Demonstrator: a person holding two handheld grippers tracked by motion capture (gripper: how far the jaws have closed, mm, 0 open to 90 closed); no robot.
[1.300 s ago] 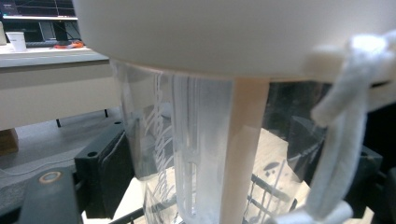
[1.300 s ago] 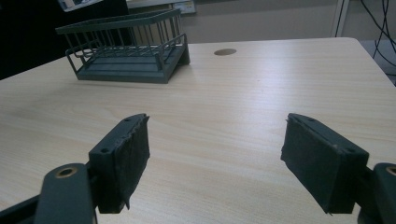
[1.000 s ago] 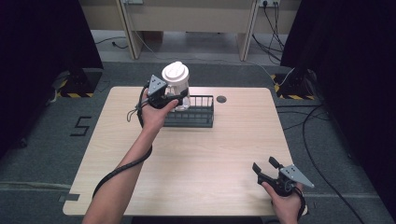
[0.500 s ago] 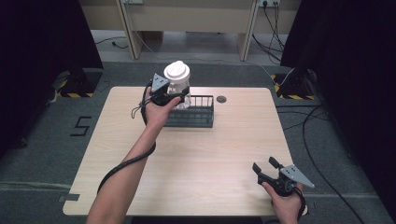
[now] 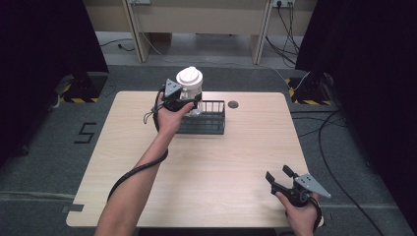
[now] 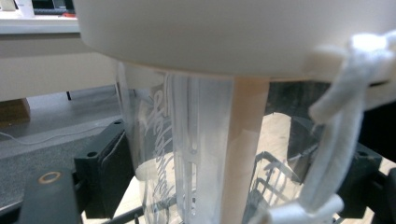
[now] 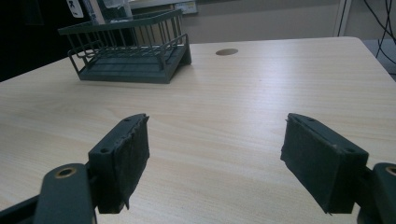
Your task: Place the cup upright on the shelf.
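Slip is your risk: your left claw (image 5: 189, 101) is clamped on the clear white-lidded jar (image 5: 190, 88) above the rack's (image 5: 206, 123) left end near the bench's (image 5: 147, 167) far edge. Smooth wall, dangling strap (image 6: 336, 140) could snag bars. Your right claw (image 7: 215, 163) gapes empty at the near right corner.

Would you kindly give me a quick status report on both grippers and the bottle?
Left gripper shut on bottle over rack. Right gripper open, idle near table edge. Nothing in the way.
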